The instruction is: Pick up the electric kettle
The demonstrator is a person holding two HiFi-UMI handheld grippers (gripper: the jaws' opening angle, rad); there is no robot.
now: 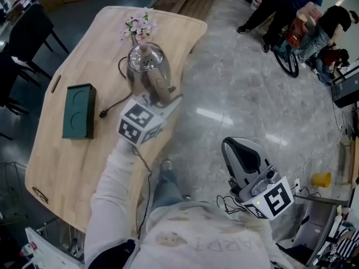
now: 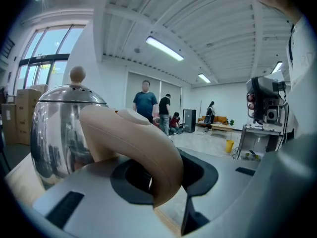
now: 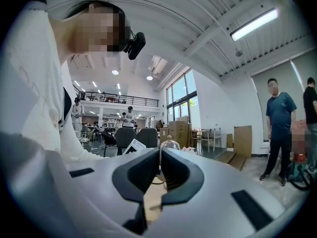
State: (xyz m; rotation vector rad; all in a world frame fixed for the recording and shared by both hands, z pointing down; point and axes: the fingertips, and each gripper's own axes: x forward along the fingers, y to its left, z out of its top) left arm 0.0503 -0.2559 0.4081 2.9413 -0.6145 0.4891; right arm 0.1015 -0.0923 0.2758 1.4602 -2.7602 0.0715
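The electric kettle is shiny steel with a knobbed lid and a beige handle. It is over the right side of the wooden table. My left gripper is shut on that handle. In the left gripper view the handle curves down between the jaws of the left gripper, with the kettle body just beyond. My right gripper hangs over the floor to the right, level, jaws shut on nothing. In its own view the right gripper faces the distant kettle.
A dark green box lies on the table's left part. A black cord runs from the kettle's place. Pink flowers stand behind the kettle. Chairs line the left; people with a bicycle are far right.
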